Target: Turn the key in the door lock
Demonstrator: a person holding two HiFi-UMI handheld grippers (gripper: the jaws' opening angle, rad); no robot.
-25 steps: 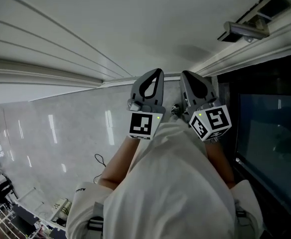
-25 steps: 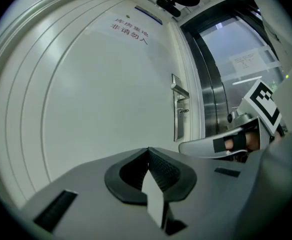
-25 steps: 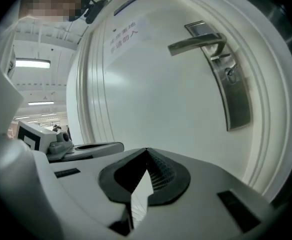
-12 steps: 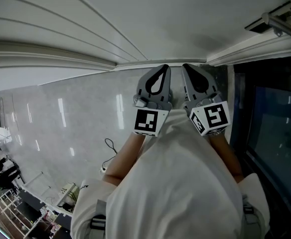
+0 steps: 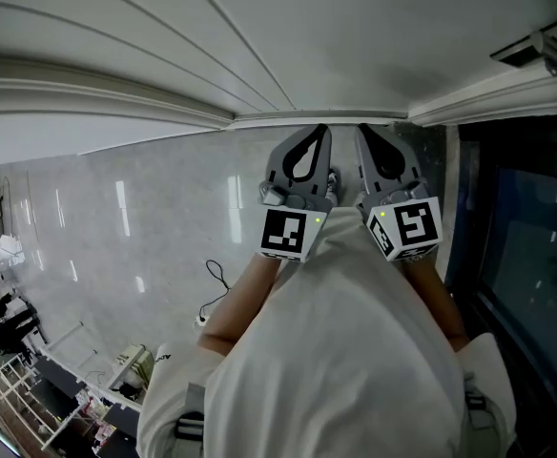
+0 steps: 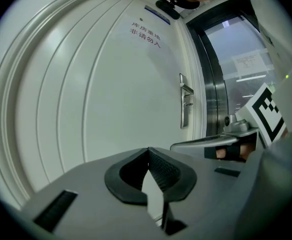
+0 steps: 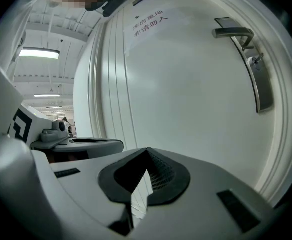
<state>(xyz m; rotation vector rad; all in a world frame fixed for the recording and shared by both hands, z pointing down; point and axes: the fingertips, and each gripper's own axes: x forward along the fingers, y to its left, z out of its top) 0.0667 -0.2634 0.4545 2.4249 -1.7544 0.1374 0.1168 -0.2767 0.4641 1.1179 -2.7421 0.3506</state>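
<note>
Key (image 7: pixel 256 60): a small piece sticks out of the lock plate (image 7: pixel 264 91) just under the lever (image 7: pixel 233 33) on the white door (image 7: pixel 186 99). I take it for the key, but it is too small to show which way it is turned.
Left hand-held gripper (image 6: pixel 148 151): jaws together with nothing between them, held about level and facing the door, well apart from the lock.
Right hand-held gripper (image 7: pixel 147 151): jaws shut tip to tip and empty, just beside the left one and on the lock's side.
Stage: this fits hands heading for the key, or hands drawn back from a key already turned. I cannot say which.
Handling, as I judge it: the key's head is small and sits close under the lever. A good grip would put the pads flat on its two faces, straight on. The wrist would then roll about the key's own line, without pushing sideways or nudging the lever.
Risk: a slanted grip would likely slip off so small a head.
Sign (image 6: pixel 146 34): two lines on the door, 库房重地 and 非请勿入.
Plaque (image 6: pixel 157 14): a dark strip above the sign, its print unreadable.
Sheet (image 6: pixel 248 63): paper on the glass panel (image 6: pixel 236 91) beside the door, its text too small to read.
Marker cubes (image 5: pixel 286 234): black-and-white squares only, no words.
Brands: none that I can see.
</note>
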